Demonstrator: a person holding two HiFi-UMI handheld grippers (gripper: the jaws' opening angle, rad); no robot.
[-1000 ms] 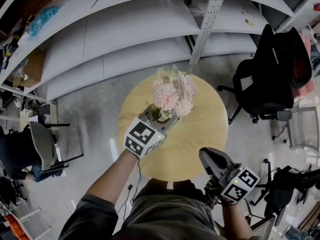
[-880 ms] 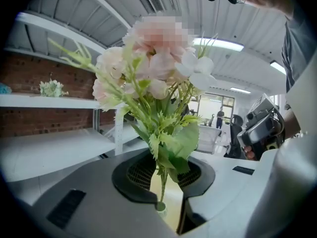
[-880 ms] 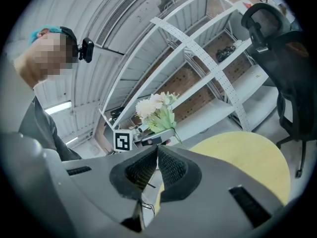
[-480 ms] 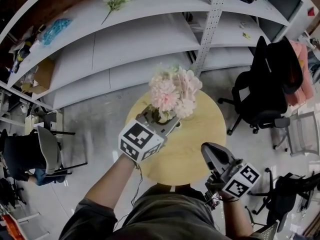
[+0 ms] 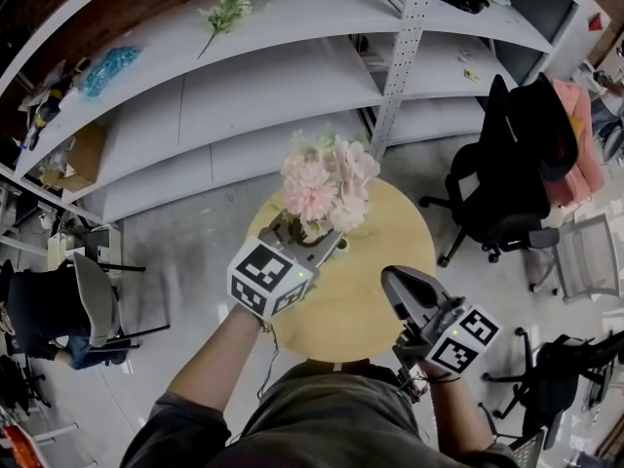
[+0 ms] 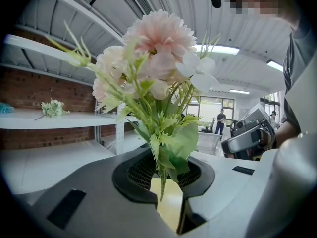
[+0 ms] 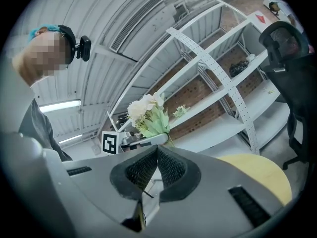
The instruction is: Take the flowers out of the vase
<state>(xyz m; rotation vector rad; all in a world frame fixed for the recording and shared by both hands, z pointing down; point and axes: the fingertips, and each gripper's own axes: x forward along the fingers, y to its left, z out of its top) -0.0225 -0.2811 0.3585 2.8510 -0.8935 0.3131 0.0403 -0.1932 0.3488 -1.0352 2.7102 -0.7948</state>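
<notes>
The left gripper [image 5: 320,238] is clenched on the green stems of the pink flowers [image 5: 327,175] and holds the bunch upright above the far left part of the round wooden table [image 5: 390,237]. The right gripper [image 5: 392,281] hovers over the table's near right edge, its jaws pressed together on nothing. A loose sprig [image 5: 224,8] lies on the far shelf [image 5: 302,8].

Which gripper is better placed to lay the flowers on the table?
Left: the left gripper grips the flowers over the table. The right gripper is shut and empty.
</notes>
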